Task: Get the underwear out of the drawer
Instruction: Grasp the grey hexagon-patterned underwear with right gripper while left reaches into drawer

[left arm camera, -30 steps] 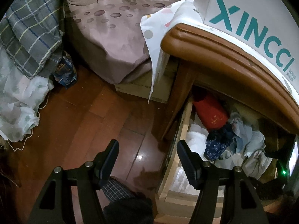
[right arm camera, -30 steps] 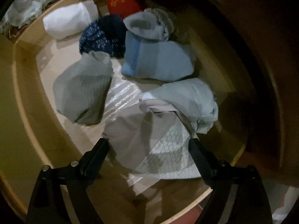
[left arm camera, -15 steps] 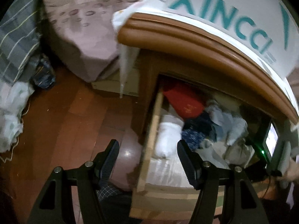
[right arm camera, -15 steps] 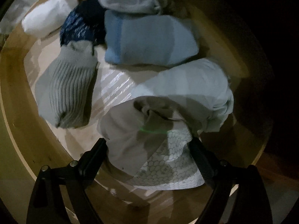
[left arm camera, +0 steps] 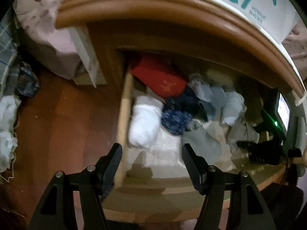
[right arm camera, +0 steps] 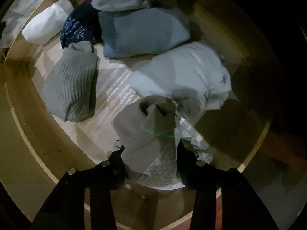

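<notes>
Nearest the right camera: the right gripper (right arm camera: pixel 150 163) pointed down into the drawer (right arm camera: pixel 28 130), its jaws closing around a beige-grey folded piece of underwear (right arm camera: pixel 147 132); the cloth bunched up between the fingers, so they seemed to be pressing it already.
Underwear's place: it lay on the drawer floor near the front wall, not lifted.
Just beyond: a ribbed grey bundle (right arm camera: pixel 71 88) lay to one side and a pale blue bundle (right arm camera: pixel 184 72) touched the underwear's far edge.
Farther back: a blue two-tone bundle (right arm camera: pixel 142 32), a navy speckled piece (right arm camera: pixel 80 25) and a white roll (right arm camera: pixel 46 25) filled the rear, with something red at the very back.
Left gripper (left arm camera: pixel 151 163): spread and holding nothing, it hung above the drawer's front corner, one finger over the floorboards (left arm camera: pixel 57 115) outside.
Done: the drawer stood open and one piece was chosen.
Left to do: probably firming the pinch, then lifting the piece over the drawer wall; neighbouring cloth could drag along.
</notes>
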`<state>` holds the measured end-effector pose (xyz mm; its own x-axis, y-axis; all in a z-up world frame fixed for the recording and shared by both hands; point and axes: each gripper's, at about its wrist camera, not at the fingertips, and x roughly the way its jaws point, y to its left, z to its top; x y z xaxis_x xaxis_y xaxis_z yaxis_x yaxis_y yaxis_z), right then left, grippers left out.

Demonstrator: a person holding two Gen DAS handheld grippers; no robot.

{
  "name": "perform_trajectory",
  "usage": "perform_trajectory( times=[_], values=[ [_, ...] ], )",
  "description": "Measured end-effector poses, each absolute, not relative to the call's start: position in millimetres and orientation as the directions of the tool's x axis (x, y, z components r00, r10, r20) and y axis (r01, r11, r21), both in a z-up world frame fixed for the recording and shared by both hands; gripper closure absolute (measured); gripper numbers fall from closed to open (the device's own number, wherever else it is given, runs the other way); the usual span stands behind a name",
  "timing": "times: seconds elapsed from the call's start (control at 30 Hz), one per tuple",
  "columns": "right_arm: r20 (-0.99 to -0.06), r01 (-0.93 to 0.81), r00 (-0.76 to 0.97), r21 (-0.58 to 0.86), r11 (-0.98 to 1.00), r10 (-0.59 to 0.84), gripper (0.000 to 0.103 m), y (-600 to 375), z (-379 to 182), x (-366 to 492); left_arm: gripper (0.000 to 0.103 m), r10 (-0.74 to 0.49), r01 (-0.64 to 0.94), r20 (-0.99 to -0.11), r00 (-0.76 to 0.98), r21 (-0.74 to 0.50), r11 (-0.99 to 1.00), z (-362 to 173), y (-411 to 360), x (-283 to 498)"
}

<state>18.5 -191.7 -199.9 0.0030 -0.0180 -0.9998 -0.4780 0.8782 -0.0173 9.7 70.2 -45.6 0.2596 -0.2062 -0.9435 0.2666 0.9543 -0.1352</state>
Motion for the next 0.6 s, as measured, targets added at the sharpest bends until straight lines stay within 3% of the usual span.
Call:
perform_trajectory(
  times=[0.23, 0.6],
  values=[
    [-0.999, -0.412, 0.044, -0.033, 0.911, -0.017, 0.072, -195, -183, 12, 0.037, -0.217, 0.279, -0.959, 0.180, -0.162, 0.947, -60, 53, 6],
    [-0.972, -0.107, 0.171, 0.144, 0.984, 0.161, 0.074, -240, -148, -14, 0.037, -0.242, 0.188, -0.969, 0.043, -0.230, 0.955, -78, 19, 8]
  ],
)
